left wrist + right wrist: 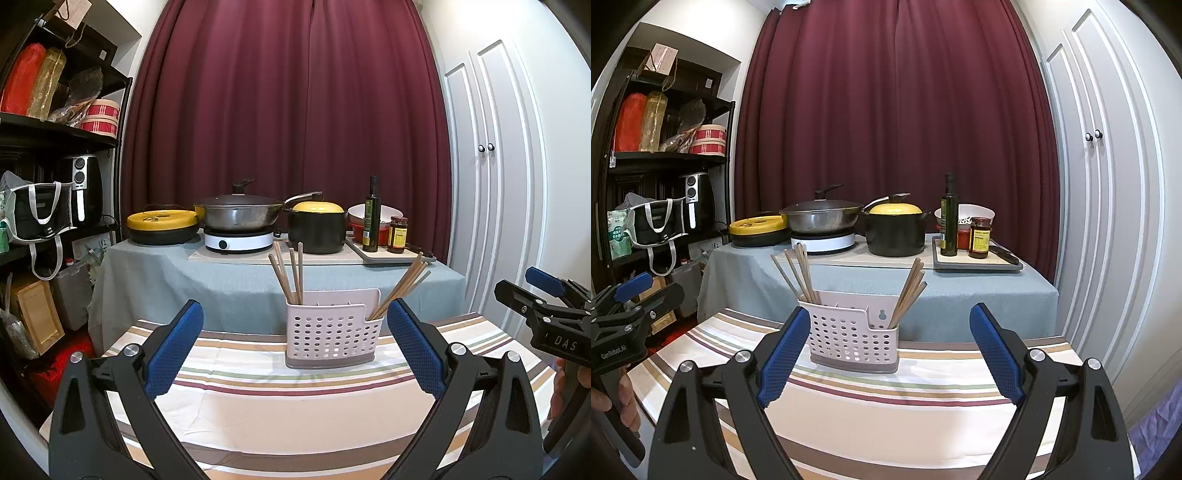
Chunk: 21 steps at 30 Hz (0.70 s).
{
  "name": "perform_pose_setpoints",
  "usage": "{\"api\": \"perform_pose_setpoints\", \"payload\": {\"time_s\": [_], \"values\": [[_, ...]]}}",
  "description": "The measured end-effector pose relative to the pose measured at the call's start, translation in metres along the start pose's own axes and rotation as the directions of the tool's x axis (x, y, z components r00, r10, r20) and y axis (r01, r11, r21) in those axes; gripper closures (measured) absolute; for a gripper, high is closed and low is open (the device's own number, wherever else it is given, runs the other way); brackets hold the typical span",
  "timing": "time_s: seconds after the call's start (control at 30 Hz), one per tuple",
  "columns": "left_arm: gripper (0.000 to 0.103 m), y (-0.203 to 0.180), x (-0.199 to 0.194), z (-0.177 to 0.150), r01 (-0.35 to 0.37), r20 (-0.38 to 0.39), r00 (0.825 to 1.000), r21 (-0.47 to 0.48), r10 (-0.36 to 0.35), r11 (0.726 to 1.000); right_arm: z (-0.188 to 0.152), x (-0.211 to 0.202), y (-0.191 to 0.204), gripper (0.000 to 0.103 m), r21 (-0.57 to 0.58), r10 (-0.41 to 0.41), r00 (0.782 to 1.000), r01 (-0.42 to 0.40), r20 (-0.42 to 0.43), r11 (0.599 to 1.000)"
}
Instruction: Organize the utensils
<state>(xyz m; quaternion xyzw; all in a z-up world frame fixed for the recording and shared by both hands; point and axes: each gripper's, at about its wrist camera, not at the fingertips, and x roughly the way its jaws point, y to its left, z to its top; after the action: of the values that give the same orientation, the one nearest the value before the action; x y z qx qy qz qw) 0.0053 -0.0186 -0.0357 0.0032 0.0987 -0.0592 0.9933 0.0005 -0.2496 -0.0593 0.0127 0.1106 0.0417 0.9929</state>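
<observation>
Both grippers hover wide apart and empty: left gripper (pixel 295 347), right gripper (pixel 890 354). The holder (pixel 332 334) stands on the striped table (pixel 258 398), chopsticks (pixel 290 275) in both end compartments (only the right wrist view shows its hanging slot).

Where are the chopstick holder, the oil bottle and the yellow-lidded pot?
Holder (pixel 332 332), left wrist view, perforated front wall.
Oil bottle (pixel 371 218), left wrist view, dark body.
Pot (pixel 895 234), right wrist view, black side.
</observation>
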Motion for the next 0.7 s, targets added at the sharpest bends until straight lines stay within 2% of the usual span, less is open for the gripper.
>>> {"api": "perform_pose_setpoints", "payload": {"time_s": [0.37, 0.47, 0.7], "values": [[0.004, 0.0016, -0.001, 0.0036, -0.014, -0.01, 1.0, -0.014, 0.014, 1.0, 0.0003, -0.0031, -0.0029, 0.017, 0.004, -0.001, 1.0, 0.001, 0.005, 1.0], [0.004, 0.0009, 0.0011, 0.0035, 0.009, -0.03, 1.0, -0.007, -0.009, 1.0, 0.0, -0.0029, -0.0027, 0.017, 0.004, -0.001, 1.0, 0.001, 0.004, 1.0], [0.004, 0.0006, 0.0045, 0.0017, 0.012, -0.037, 0.999, -0.018, -0.012, 1.0, -0.0023, -0.0024, -0.0046, 0.017, 0.005, -0.002, 1.0, 0.002, -0.003, 1.0]]}}
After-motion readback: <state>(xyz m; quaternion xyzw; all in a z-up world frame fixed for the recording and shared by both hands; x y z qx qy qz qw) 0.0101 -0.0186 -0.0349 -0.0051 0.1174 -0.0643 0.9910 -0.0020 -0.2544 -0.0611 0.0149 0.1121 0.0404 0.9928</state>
